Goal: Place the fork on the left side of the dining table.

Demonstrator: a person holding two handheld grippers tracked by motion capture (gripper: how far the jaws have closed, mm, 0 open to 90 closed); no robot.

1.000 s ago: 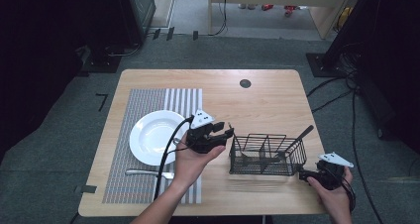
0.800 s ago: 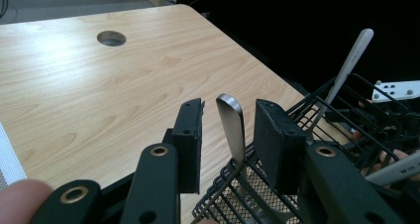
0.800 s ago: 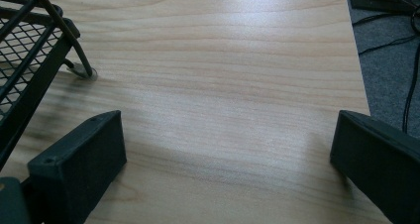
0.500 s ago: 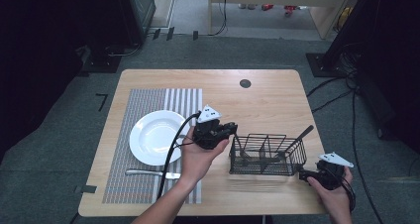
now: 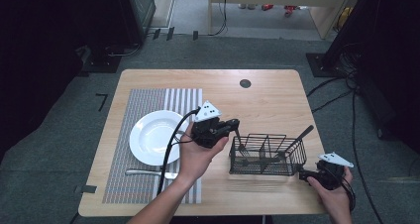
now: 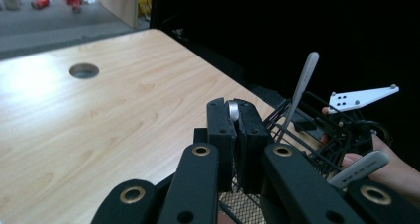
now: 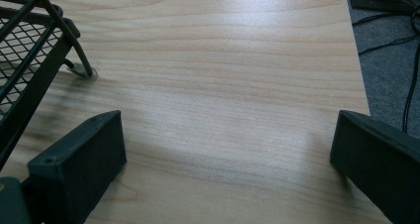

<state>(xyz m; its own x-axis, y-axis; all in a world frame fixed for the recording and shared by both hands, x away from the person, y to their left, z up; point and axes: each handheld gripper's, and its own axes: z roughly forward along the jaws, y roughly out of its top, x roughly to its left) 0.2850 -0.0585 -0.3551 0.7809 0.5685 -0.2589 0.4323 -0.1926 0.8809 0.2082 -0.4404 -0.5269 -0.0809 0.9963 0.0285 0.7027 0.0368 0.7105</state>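
Leaving bare table between wide right fingers.

One plate, one basket

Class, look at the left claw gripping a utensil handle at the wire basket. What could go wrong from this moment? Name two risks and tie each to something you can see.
1. The left claw pinches only the tip of the utensil handle, so it may slip or twist free.
2. The wire basket looks light, and the right claw is open beside it, not holding it. A utensil snagging in the mesh could drag or tip the basket, where another utensil leans.
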